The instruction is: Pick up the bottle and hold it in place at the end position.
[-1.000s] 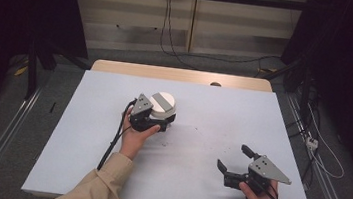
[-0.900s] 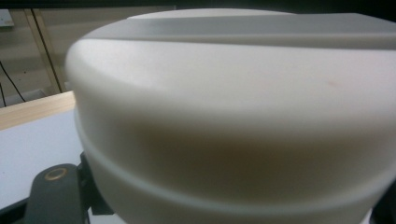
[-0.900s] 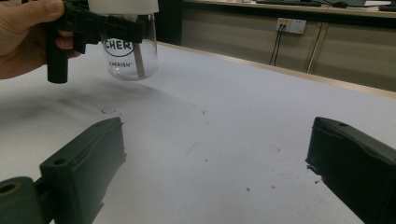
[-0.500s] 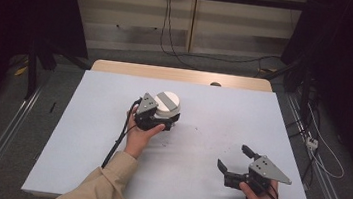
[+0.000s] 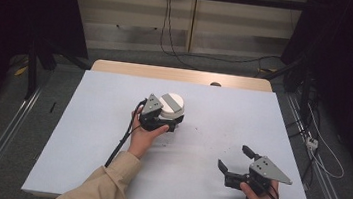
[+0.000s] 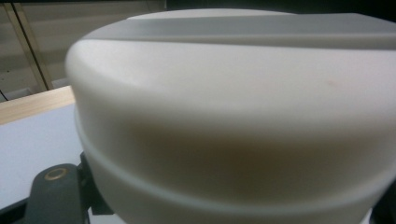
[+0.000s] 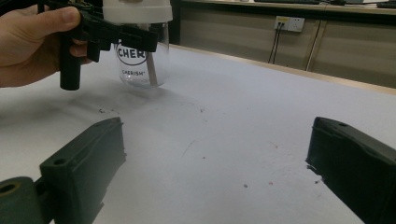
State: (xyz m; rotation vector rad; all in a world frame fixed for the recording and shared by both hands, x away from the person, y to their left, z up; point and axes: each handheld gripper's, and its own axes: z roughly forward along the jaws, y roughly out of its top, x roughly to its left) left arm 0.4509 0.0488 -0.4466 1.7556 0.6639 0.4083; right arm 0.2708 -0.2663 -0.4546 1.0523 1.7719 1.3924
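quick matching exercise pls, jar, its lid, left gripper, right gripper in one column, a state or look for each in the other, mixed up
Things:
1. jar
2. lid
3. left gripper
4. right gripper

States:
A. jaws wide apart over bare table, nothing between them
B. clear glass with dark printed lettering
C. clamped around the jar just below its lid
D. white, sitting on top of the jar

Pairs: 1-B, 2-D, 3-C, 4-A

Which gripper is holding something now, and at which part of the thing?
The left gripper holds the clear jar just under its white lid. The right gripper holds nothing.
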